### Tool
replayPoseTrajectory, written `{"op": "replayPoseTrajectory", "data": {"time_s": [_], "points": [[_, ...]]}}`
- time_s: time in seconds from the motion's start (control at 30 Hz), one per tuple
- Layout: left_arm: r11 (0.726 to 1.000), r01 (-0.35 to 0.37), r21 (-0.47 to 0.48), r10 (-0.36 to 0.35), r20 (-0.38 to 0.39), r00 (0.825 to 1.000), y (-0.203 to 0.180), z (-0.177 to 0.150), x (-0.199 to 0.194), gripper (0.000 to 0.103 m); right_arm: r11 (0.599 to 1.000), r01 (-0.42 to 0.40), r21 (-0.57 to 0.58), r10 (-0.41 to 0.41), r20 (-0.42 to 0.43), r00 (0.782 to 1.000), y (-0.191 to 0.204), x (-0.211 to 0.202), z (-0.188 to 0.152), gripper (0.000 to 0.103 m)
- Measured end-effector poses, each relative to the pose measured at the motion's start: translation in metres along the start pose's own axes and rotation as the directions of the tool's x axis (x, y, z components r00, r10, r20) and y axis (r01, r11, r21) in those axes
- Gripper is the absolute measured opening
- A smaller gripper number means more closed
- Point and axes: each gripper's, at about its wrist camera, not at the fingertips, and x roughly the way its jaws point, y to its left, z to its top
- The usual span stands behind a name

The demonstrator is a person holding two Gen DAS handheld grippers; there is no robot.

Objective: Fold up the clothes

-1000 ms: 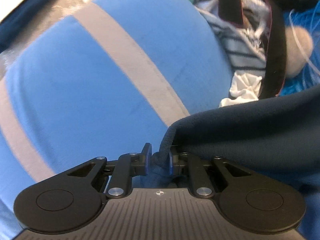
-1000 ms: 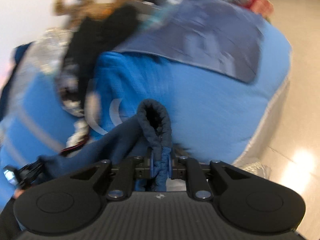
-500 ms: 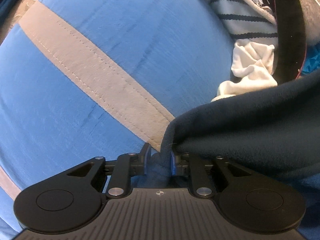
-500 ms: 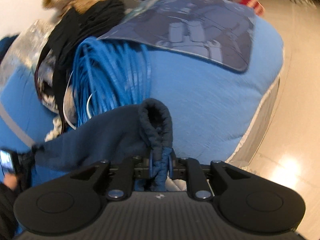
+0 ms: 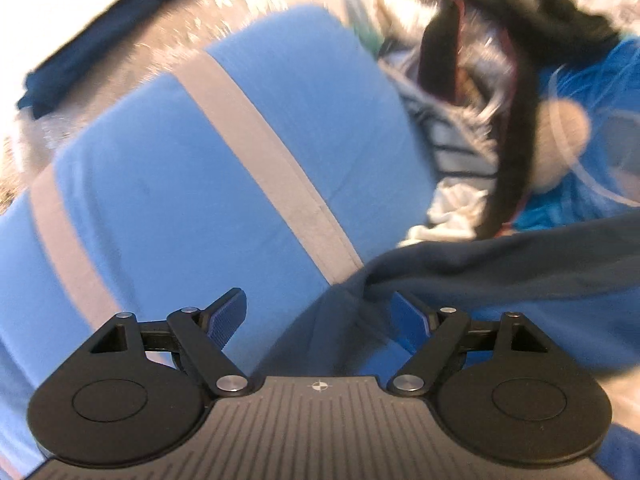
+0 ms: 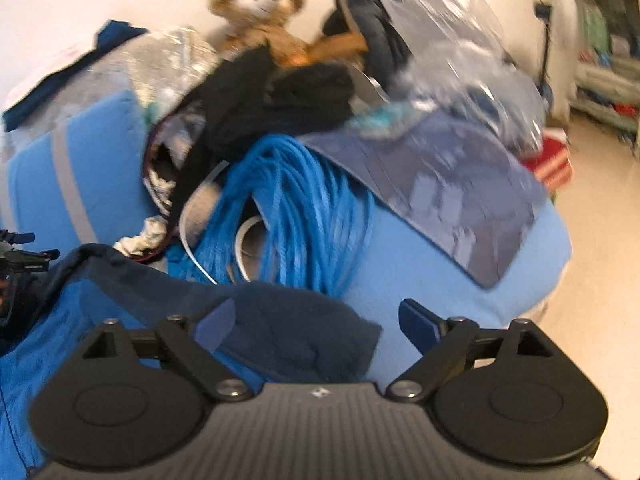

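left wrist view: my left gripper (image 5: 318, 316) is opening, its jaws are wide apart and no pad presses the fleece (image 5: 500, 268). only the folded corner of the fleece lies between the jaws, loose. in the right wrist view my right gripper (image 6: 316, 322) is opening as well, and a rounded edge of the same fleece (image 6: 288, 328) lies between its pads without being clamped.

i judge that the step in hand is the release of one fold, on both sides at once. the next move calls for pulling both grippers clear without dragging the cloth, then finding new edges for the next fold.

the fleece is dark navy, thick and soft, with a lighter blue layer under it. it lies on the blue cushion (image 5: 168, 184), near its grey stripe (image 5: 276, 172), just in front of the blue cable bundle (image 6: 296, 208). its edge looks rolled and not flat, so the fold may need smoothing.
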Motion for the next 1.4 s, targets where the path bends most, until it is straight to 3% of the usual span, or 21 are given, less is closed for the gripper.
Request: {"op": "replayPoseTrajectory", "data": {"time_s": [0.17, 0.27, 0.4, 0.5, 0.7, 0.77, 0.87, 0.97, 1.03, 1.1, 1.2, 1.23, 1.27, 1.3, 1.4], "points": [[0.991, 0.096, -0.092, -0.092, 0.046, 0.995, 0.007, -0.035, -0.066, 0.078, 0.989, -0.137, -0.047, 0.136, -0.035, 0.99, 0.021, 0.008, 0.007, 0.096], [0.965, 0.176, -0.192, -0.166, 0.07, 0.984, 0.017, -0.062, -0.097, 0.078, 0.967, -0.256, 0.011, 0.256, -0.085, 0.963, 0.033, 0.025, 0.006, 0.096], [0.93, 0.253, -0.265, -0.23, 0.113, 0.967, 0.026, -0.095, -0.134, 0.079, 0.949, -0.316, 0.003, 0.314, -0.116, 0.942, 0.061, 0.052, 0.01, 0.096], [0.894, 0.329, -0.304, -0.304, 0.126, 0.944, 0.026, -0.119, -0.14, 0.079, 0.937, -0.346, -0.048, 0.338, -0.126, 0.933, 0.085, 0.072, 0.018, 0.096], [0.845, 0.371, -0.385, -0.358, 0.107, 0.927, 0.015, -0.165, -0.12, 0.079, 0.885, -0.442, -0.142, 0.412, -0.201, 0.889, 0.133, 0.138, 0.022, 0.093], [0.83, 0.375, -0.413, -0.362, 0.112, 0.925, 0.015, -0.177, -0.116, 0.079, 0.877, -0.442, -0.19, 0.4, -0.219, 0.89, 0.15, 0.16, 0.024, 0.092], [0.823, 0.341, -0.454, -0.325, 0.115, 0.939, 0.018, -0.181, -0.122, 0.079, 0.859, -0.442, -0.26, 0.384, -0.244, 0.89, 0.17, 0.191, 0.025, 0.092], [0.79, 0.393, -0.47, -0.362, 0.161, 0.918, 0.021, -0.181, -0.127, 0.079, 0.852, -0.443, -0.28, 0.374, -0.266, 0.888, 0.18, 0.222, 0.022, 0.09], [0.79, 0.398, -0.467, -0.366, 0.162, 0.916, 0.019, -0.181, -0.126, 0.079, 0.852, -0.448, -0.271, 0.37, -0.294, 0.881, 0.183, 0.243, 0.02, 0.089], [0.798, 0.384, -0.465, -0.363, 0.138, 0.922, 0.016, -0.18, -0.123, 0.079, 0.86, -0.443, -0.253, 0.354, -0.328, 0.876, 0.184, 0.261, 0.018, 0.083], [0.806, 0.369, -0.464, -0.357, 0.117, 0.927, 0.013, -0.181, -0.119, 0.079, 0.856, -0.452, -0.251, 0.34, -0.385, 0.858, 0.188, 0.275, 0.016, 0.063], [0.808, 0.36, -0.467, -0.352, 0.108, 0.93, 0.012, -0.181, -0.118, 0.079, 0.853, -0.457, -0.252, 0.338, -0.401, 0.852, 0.189, 0.277, 0.015, 0.048], [0.81, 0.352, -0.469, -0.347, 0.1, 0.932, 0.011, -0.182, -0.117, 0.079, 0.851, -0.458, -0.257, 0.336, -0.404, 0.851, 0.19, 0.277, 0.014, 0.021], [0.812, 0.345, -0.47, -0.342, 0.094, 0.935, 0.011, -0.182, -0.116, 0.079, 0.851, -0.459, -0.256, 0.338, -0.403, 0.851, 0.19, 0.278, 0.014, 0.007], [0.815, 0.33, -0.476, -0.334, 0.08, 0.939, 0.011, -0.184, -0.114, 0.079, 0.862, -0.415, -0.292, 0.316, -0.331, 0.889, 0.19, 0.269, 0.019, 0.004]]}}
